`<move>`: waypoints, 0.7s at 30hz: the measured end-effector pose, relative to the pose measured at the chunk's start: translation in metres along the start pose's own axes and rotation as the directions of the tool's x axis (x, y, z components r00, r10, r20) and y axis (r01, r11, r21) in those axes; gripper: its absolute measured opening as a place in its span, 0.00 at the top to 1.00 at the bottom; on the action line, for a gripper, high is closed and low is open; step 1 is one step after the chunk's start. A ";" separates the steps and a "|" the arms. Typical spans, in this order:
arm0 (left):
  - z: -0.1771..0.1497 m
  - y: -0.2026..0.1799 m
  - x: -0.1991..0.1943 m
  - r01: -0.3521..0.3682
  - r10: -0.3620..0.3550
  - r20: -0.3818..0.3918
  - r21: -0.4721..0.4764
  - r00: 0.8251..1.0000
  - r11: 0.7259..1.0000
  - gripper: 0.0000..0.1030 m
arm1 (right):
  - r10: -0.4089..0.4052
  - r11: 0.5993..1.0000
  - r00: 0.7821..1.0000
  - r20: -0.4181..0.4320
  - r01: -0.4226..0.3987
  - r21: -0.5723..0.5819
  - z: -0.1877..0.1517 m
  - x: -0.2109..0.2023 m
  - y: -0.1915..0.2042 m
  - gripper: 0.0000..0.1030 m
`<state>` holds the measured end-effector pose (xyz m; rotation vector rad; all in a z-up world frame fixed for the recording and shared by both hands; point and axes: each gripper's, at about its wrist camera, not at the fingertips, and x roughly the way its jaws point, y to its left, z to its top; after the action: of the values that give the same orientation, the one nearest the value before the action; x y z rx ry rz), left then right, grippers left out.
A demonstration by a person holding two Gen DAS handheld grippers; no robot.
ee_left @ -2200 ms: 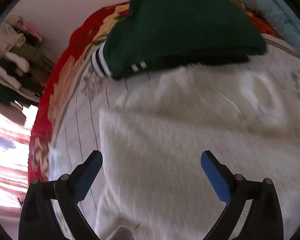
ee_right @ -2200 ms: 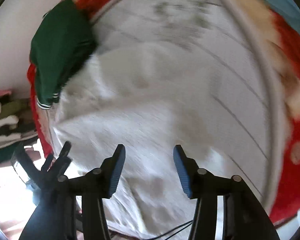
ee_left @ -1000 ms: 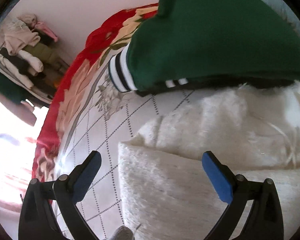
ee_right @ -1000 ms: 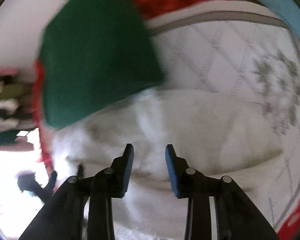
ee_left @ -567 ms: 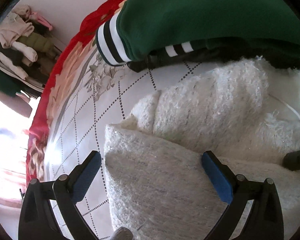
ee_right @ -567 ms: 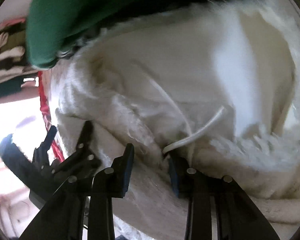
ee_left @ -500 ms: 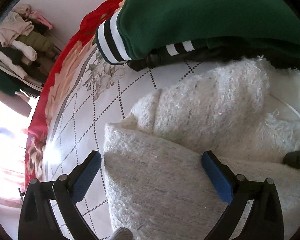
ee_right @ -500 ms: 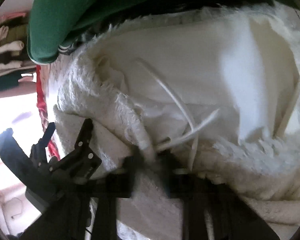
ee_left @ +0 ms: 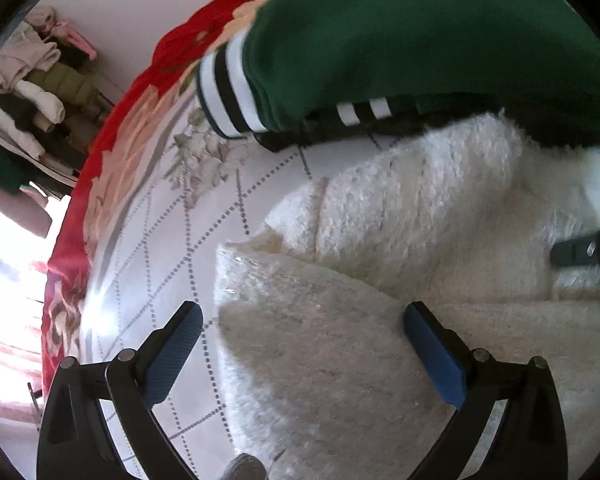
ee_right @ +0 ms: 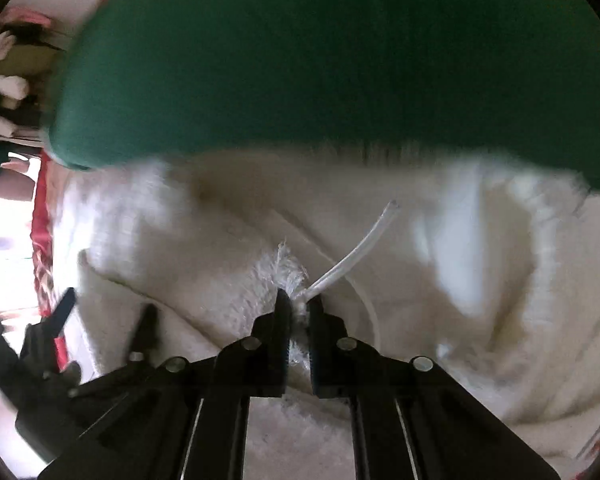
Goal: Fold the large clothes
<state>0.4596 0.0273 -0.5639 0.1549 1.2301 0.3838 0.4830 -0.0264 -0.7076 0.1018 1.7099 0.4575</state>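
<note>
The right claw was closed to a narrow gap, with a tuft of the white fluffy garment pinched between its pads. A white drawstring emerged from the pinch point and ran up and to the right of the claw. In the left wrist view, the left claw stood wide open and gripped nothing. Its blue pads hung over a folded edge of the same white fluffy garment; whether they touched the pile could not be determined. The left pad was positioned over the bed cover, white with dotted diagonal lines, just beside the garment's left edge. The right pad was positioned over the garment itself. Ahead of the left claw, the garment rose in a second, thicker fold. To the right of that fold, a black part of the right claw was visible at the frame edge. Beyond the white garment, a green garment with black-and-white striped cuffs lay on the bed, its near edge touching or overlapping the white one. In the right wrist view, the green garment filled the area ahead of the right claw. Further left of the left claw, the red floral border of the bed cover curved away. Behind it, a pile of clothes rested against the wall.
</note>
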 end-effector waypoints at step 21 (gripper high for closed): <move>0.012 -0.048 -0.001 -0.063 0.065 -0.008 0.121 0.998 0.991 0.00 | 0.003 0.881 1.000 -0.025 0.009 0.472 -0.029 -0.011 -0.066 0.51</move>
<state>0.4803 -0.0162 -0.5748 0.2969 1.2624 0.3665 0.4691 -0.0970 -0.7171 0.4496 1.8169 0.0268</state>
